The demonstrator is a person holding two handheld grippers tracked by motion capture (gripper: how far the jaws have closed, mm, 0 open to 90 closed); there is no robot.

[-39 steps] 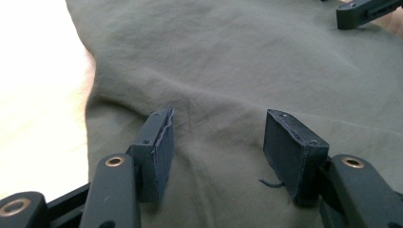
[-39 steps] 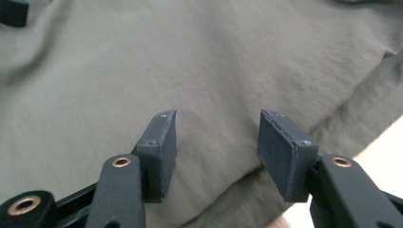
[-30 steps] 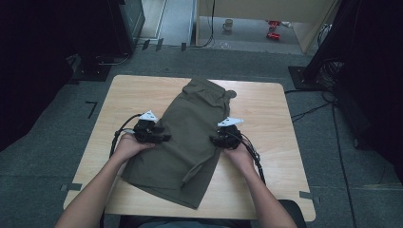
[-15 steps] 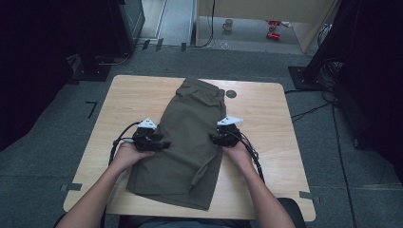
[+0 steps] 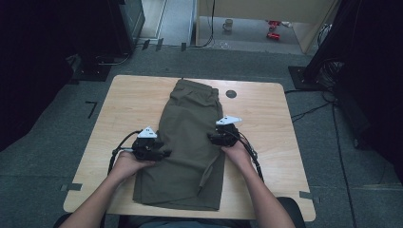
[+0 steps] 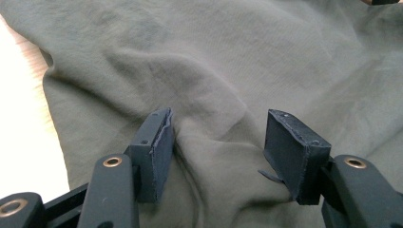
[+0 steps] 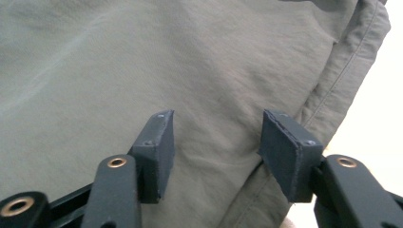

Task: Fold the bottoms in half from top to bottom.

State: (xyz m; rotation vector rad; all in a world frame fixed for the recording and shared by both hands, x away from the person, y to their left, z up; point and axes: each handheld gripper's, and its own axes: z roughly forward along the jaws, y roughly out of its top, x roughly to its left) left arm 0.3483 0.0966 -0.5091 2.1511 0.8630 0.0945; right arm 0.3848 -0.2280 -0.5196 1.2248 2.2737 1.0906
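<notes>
Olive-green shorts (image 5: 190,137) lie flat along the middle of a wooden table (image 5: 266,118).

The left gripper (image 5: 159,153) rests on the shorts' left edge and the right gripper (image 5: 215,138) on the right edge — both with jaws apart, cloth bunched between them, nothing clamped. A small dark disc (image 5: 231,94) sits just beside the waistband.

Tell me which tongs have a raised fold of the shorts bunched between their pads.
The left tongs: a ridge of the olive shorts rises between their open pads. The right tongs, open too, sit over flat fabric near the seamed edge.
</notes>
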